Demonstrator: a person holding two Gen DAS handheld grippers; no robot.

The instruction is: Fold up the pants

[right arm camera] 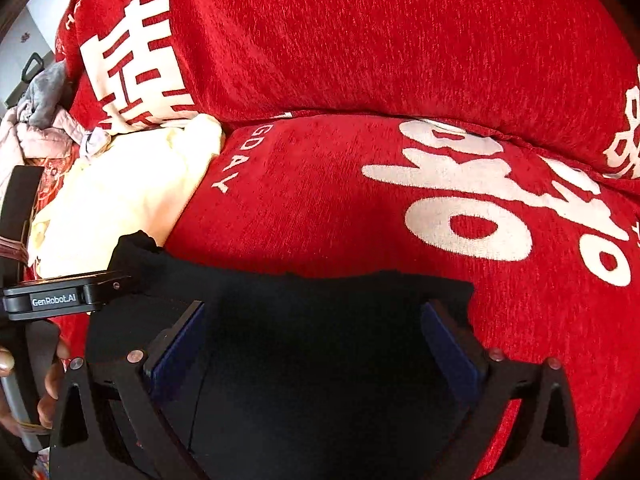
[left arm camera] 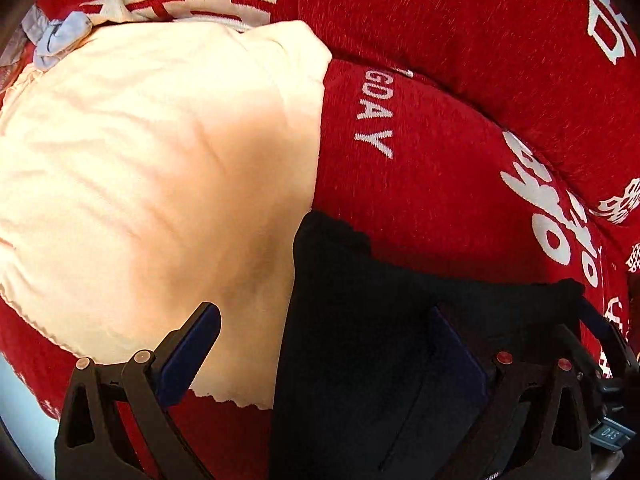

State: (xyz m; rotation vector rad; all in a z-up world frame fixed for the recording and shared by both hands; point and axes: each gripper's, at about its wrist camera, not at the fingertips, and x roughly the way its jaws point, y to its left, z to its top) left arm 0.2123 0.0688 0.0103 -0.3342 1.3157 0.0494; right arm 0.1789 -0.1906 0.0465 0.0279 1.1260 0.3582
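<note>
The black pants (left arm camera: 360,340) lie on a red sofa seat and fill the lower part of both views (right arm camera: 320,360). My left gripper (left arm camera: 328,332) is open, its fingers wide apart over the pants' left edge, with the left finger above a cream cloth. My right gripper (right arm camera: 316,320) is open, its blue-padded fingers spread over the pants' top edge. Whether either pad touches the fabric is unclear. The left gripper's body (right arm camera: 60,300) shows at the left of the right wrist view.
A cream cloth (left arm camera: 152,180) lies on the seat to the left of the pants. The red sofa cover (right arm camera: 360,200) has white lettering, with the backrest (right arm camera: 360,40) behind. A pile of grey and pink clothes (right arm camera: 44,120) sits at the far left.
</note>
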